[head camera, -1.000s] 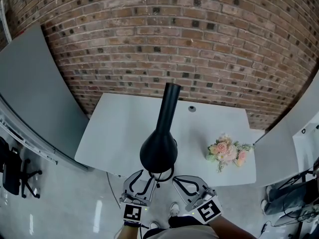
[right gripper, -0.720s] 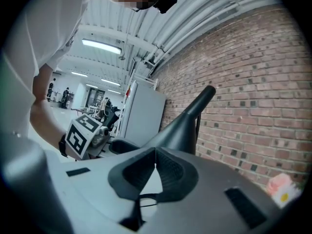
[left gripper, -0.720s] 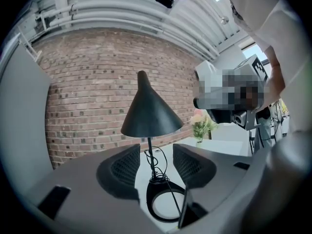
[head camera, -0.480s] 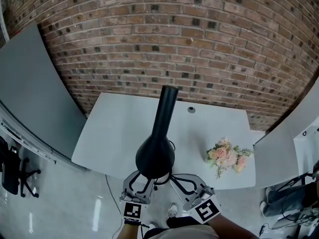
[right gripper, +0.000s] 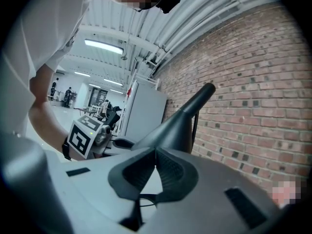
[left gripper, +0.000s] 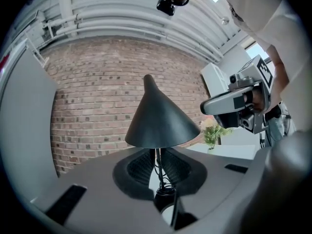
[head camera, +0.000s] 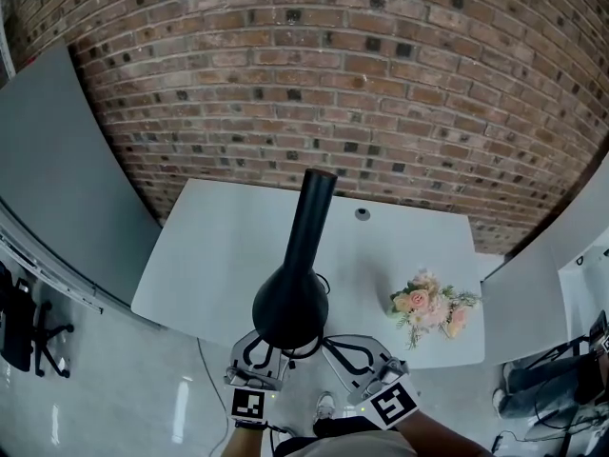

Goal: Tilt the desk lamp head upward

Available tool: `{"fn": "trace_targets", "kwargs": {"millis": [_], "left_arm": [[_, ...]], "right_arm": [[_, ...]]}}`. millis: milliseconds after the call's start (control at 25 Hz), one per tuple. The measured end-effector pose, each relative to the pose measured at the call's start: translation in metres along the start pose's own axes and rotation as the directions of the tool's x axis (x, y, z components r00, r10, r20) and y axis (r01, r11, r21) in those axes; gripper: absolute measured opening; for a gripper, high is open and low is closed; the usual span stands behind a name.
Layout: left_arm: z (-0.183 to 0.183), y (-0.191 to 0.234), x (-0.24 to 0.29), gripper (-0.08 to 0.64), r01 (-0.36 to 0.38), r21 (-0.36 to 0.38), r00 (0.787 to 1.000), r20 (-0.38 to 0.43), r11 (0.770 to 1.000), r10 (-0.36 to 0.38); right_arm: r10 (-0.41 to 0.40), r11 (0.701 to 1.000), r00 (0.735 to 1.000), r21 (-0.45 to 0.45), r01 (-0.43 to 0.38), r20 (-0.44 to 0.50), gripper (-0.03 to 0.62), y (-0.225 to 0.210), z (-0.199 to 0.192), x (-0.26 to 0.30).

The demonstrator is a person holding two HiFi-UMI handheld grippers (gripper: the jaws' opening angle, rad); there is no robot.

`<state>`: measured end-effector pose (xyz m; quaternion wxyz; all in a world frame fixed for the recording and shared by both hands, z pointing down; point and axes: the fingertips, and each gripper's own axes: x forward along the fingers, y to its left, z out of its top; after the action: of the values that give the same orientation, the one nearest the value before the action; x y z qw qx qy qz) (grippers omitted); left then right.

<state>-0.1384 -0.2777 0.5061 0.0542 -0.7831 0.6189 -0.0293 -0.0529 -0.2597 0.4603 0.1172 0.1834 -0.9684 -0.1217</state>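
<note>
Jaws of the left gripper have just been closing and are now drawn narrow around the lamp stem. The stem is seen in the slit between the pads with its cable wound about it. It is judged to be pinched, though the contact itself cannot be confirmed. Jaws of the right gripper are pressed together at the tips, with nothing between them.

The desk lamp is stood at the near edge of the worktop. Its black, cone-shaped lamp head is poised over that edge, mouth turned down and long neck sloped toward the worktop's far side. Both grippers are placed at the same near edge. A flower bouquet is laid on the right part of the worktop, well apart.

The step in hand is judged to be the bracing: the lamp is steadied by its stem, and the head is not yet tilted. For the next move, the clenched right jaws would need to be brought under the cone's rim, or opened and closed on it. The cone would then be swung upward while the stem is held fast, so that the base is not dragged off the edge.
</note>
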Motion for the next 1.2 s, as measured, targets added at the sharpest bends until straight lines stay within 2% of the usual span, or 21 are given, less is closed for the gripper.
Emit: {"fn": "trace_targets", "kwargs": {"millis": [160, 520, 720, 880, 1200], "left_arm": [[0.010, 0.002, -0.005, 0.009, -0.010, -0.020, 1.000, 0.019, 1.000, 0.011], [0.039, -0.005, -0.022, 0.008, -0.024, -0.039, 0.998, 0.060, 0.999, 0.026], [0.058, -0.011, -0.033, 0.008, -0.022, -0.014, 0.997, 0.073, 1.000, 0.023], [0.075, -0.012, -0.038, 0.008, -0.012, 0.043, 0.996, 0.084, 0.999, 0.009], [0.116, -0.008, -0.048, 0.008, -0.026, 0.077, 0.991, 0.135, 0.997, 0.015]], "right_arm": [[0.003, 1.000, 1.000, 0.009, -0.003, 0.016, 0.020, -0.003, 0.002, 0.002], [0.024, 1.000, 0.998, 0.004, -0.024, 0.049, 0.020, -0.001, 0.008, 0.004], [0.038, 0.999, 0.997, -0.034, -0.036, 0.060, 0.020, 0.006, 0.020, -0.001], [0.018, 1.000, 0.996, -0.020, -0.016, 0.085, 0.020, 0.008, 0.024, -0.004], [0.003, 1.000, 0.994, -0.023, 0.000, 0.110, 0.020, 0.016, 0.035, -0.003]]}}
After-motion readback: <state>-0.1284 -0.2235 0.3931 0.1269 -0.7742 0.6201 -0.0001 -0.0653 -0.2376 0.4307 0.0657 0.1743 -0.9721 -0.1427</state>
